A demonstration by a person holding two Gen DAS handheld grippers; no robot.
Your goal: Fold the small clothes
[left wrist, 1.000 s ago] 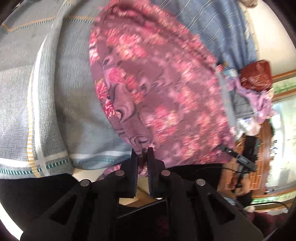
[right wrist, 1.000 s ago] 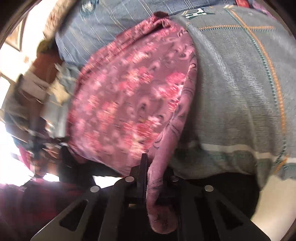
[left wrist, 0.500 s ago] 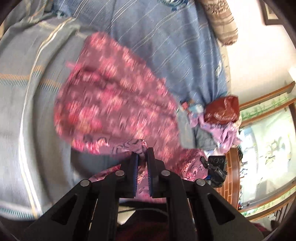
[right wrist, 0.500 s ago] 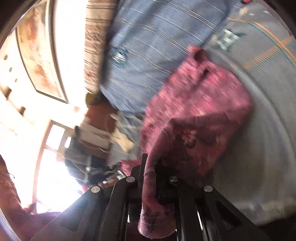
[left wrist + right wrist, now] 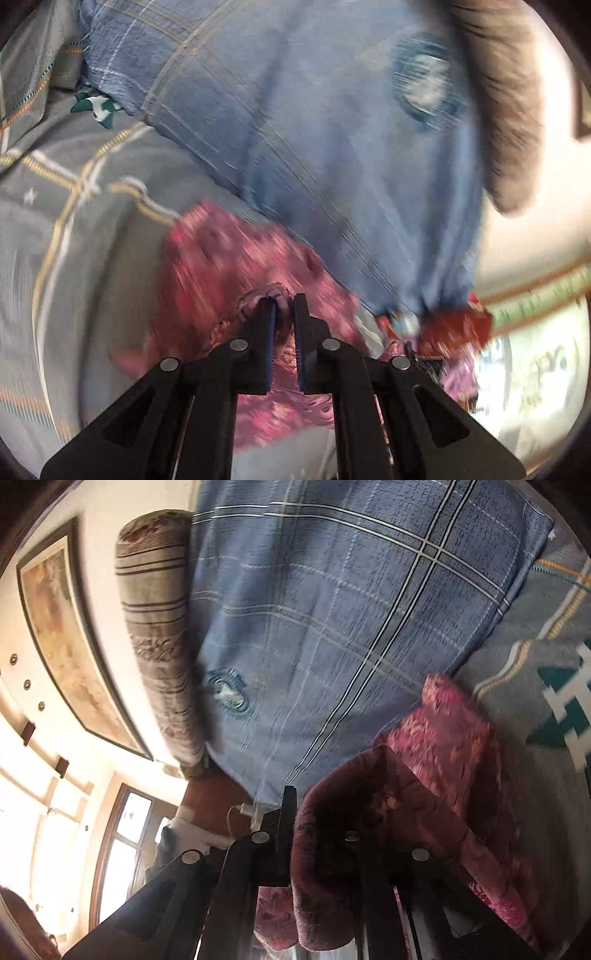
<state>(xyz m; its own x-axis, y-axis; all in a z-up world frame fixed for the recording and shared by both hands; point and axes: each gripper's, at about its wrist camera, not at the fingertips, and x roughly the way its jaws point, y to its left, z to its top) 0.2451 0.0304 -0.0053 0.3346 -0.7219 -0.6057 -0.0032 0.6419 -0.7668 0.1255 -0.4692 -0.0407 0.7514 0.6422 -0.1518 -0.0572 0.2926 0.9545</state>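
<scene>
As I swung the cloth [image 5: 221,273] far over, both my grippers, left [image 5: 282,306] and right [image 5: 314,812], stayed clamped on its edge, making a fold.

Bed covered by grey plaid sheet [image 5: 74,236] with yellow and white stripes. Blue plaid blanket [image 5: 332,609] lies on it toward the head end. Brown striped bolster [image 5: 159,627] along the head edge, touching the blanket. Pink floral garment [image 5: 221,266] on the sheet, just beside the blanket's edge.
</scene>
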